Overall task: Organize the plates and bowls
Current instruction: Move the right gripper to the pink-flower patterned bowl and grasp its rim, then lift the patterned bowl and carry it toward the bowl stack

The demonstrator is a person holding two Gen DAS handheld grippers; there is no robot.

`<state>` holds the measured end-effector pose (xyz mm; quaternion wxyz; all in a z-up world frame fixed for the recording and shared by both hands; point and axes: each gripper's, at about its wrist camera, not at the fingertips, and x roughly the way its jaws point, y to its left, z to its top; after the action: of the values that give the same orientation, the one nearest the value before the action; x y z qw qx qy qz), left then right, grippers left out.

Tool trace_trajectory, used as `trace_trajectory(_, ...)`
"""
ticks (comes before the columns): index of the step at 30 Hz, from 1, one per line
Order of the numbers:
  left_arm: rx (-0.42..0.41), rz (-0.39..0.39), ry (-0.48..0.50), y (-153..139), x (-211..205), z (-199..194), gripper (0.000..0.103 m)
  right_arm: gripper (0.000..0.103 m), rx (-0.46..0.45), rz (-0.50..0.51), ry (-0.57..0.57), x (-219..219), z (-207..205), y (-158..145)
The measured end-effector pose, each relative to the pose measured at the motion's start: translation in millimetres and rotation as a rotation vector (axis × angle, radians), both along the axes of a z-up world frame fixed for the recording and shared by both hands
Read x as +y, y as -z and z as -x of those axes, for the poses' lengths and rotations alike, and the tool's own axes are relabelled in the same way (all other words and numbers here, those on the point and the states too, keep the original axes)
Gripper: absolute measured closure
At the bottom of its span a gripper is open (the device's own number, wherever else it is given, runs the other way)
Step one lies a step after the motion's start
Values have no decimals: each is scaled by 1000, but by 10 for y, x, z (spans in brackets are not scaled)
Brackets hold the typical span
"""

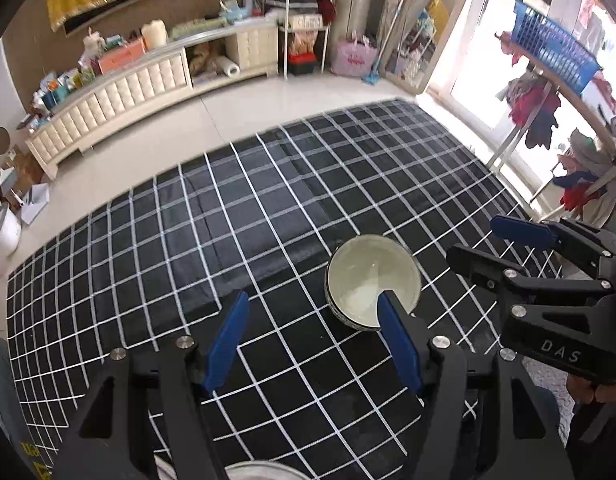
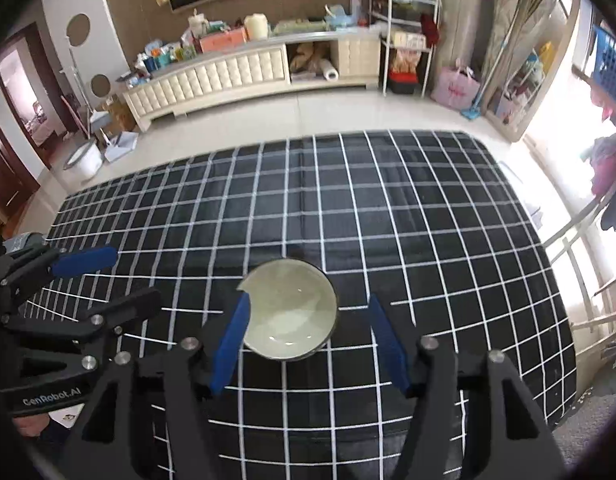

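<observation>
A pale green bowl with a dark patterned outside stands upright on the black grid-patterned tablecloth. My left gripper hovers open to the bowl's near left, its right blue finger overlapping the rim. In the right wrist view the same bowl lies just ahead of my right gripper, which is open with nothing between its fingers. Each gripper shows in the other's view: the right gripper at the right, the left gripper at the left. A white dish rim peeks in at the bottom edge.
The tablecloth covers a wide table with bare grid beyond the bowl. Past the far edge are a tiled floor, a cream cabinet piled with clutter, and a white bucket. A drying rack with clothes stands to the right.
</observation>
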<state>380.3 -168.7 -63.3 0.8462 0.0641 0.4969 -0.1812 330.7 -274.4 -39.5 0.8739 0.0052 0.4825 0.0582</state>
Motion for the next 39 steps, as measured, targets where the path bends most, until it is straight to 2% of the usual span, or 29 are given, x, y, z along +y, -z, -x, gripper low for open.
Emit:
trace_trajectory(5, 70, -46, 6, 320, -94, -243, 38, 32, 74, 11, 18, -85, -169, 292)
trace_trajectory(9, 136, -51, 35, 541, -175, -409, 38, 31, 133, -8, 28, -99, -283, 520)
trace_trajectory(15, 193, -95, 32, 833, -262, -577, 38, 27, 202, 9, 40, -96, -359, 827)
trace_trajectory(21, 234, -111, 42, 1043, -345, -663, 38, 27, 258, -45, 70, -141, -388, 1022)
trace_trajectory(23, 241, -116, 48, 1080, -367, -676, 41, 27, 273, -65, 72, -133, -405, 1044)
trace_trajectory(25, 248, -123, 48, 1104, -377, -689, 52, 27, 272, -74, 62, -120, -411, 1059)
trace_trajectory(27, 263, -131, 47, 1148, -408, -717, 58, 27, 268, -62, 54, -91, -404, 1070)
trace_trajectory(28, 284, -127, 53, 1179, -423, -734, 60, 29, 269, -62, 51, -100, -415, 1084)
trace_trajectory(31, 312, -130, 75, 1231, -491, -749, 67, 49, 286, -68, 45, -103, -412, 1131)
trace_trajectory(32, 315, -131, 84, 1241, -518, -746, 70, 60, 290, -67, 45, -103, -400, 1146)
trace_trajectory(35, 325, -140, 103, 1281, -601, -732, 77, 75, 293, -95, 32, -156, -391, 1183)
trace_trajectory(37, 332, -136, 111, 1311, -647, -727, 85, 78, 297, -129, 30, -174, -375, 1185)
trace_trajectory(39, 332, -135, 116, 1326, -707, -718, 89, 79, 283, -110, 28, -142, -351, 1173)
